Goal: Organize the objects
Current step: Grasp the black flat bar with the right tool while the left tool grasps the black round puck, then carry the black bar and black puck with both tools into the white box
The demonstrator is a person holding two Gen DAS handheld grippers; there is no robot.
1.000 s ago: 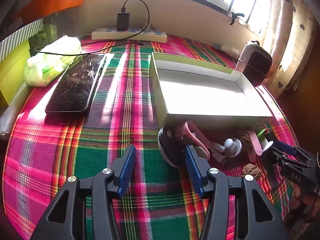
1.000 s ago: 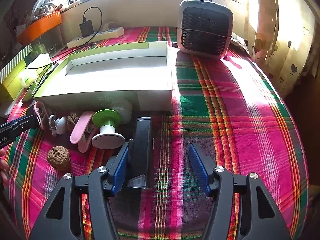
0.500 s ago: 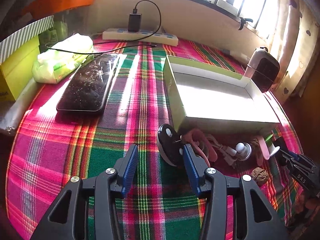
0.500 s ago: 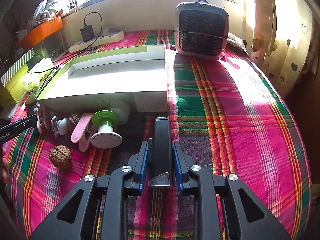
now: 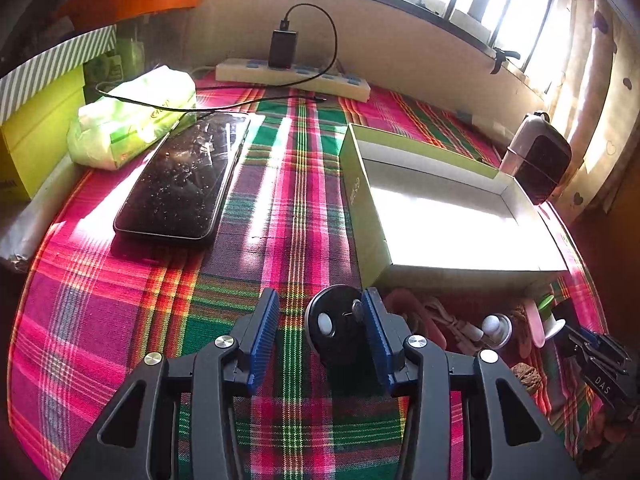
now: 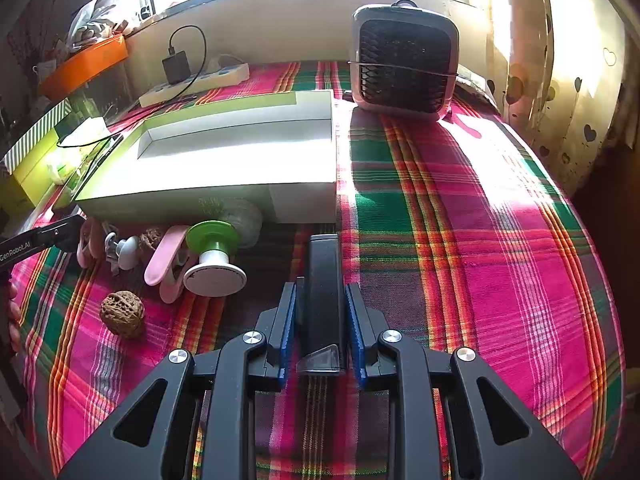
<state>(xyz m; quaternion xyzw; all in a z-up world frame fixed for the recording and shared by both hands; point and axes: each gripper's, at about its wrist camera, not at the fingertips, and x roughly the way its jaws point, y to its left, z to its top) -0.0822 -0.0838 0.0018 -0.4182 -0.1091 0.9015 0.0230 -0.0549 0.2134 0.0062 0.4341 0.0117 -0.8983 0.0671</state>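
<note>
Here, on the plaid cloth (image 5: 120,320), the left gripper (image 5: 318,330) stands wide open, its right pad touching a black disc (image 5: 334,330) just before the empty box (image 5: 440,220); nothing is held. Rightward, the right gripper (image 6: 321,330) has its jaws nearly closed on a black bar (image 6: 323,300), pads flat against its long sides. Judging by looks, the bar is stiff, light and smooth, so a mid-length squeeze suits it.

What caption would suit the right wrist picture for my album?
Right gripper clamps a black bar on the plaid cloth, in front of the open box.
</note>
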